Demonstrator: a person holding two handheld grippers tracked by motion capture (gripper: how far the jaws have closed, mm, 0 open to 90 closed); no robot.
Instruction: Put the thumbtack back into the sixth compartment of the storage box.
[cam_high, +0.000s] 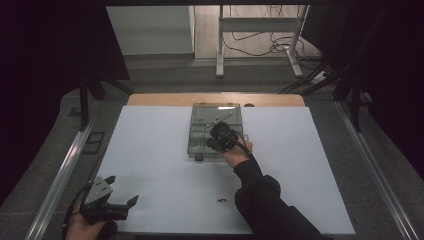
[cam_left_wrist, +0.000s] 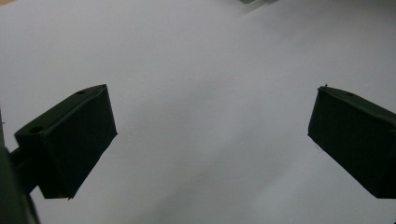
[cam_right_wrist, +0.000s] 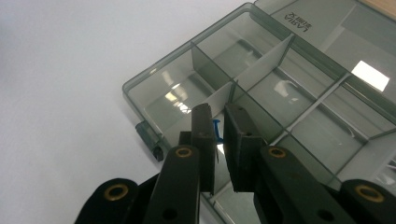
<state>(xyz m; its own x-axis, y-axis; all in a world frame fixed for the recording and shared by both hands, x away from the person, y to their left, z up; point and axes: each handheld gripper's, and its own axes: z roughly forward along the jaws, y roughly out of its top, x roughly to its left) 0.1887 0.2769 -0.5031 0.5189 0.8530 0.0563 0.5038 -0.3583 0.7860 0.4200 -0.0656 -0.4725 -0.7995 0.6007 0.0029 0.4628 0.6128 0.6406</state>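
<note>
While the left gripper (cam_high: 122, 192) rests at the near left corner of the white table top (cam_high: 160, 150), its black jaws stand wide apart with only bare white surface between them, as the left gripper view (cam_left_wrist: 210, 126) also shows. A grey three-cornered plate lies on top of it, and the person's left hand (cam_high: 82, 230) holds it from the near edge.

The right gripper (cam_high: 216, 142) is held out over the clear smoke-grey plastic compartment box (cam_high: 200, 117), which sits open at the middle of the far part of the table, its lid laid back toward the far side. The dark-sleeved right arm (cam_high: 265, 205) reaches in from the near edge.

In the right gripper view the jaws (cam_right_wrist: 218, 140) are narrowed to a slim gap over a near compartment of the box (cam_right_wrist: 261, 56), with a small blue object (cam_right_wrist: 216, 128) between them; whether they pinch it I cannot tell.

A tiny red and dark item (cam_high: 222, 200) lies on the near part of the table, well apart from the box.
</note>
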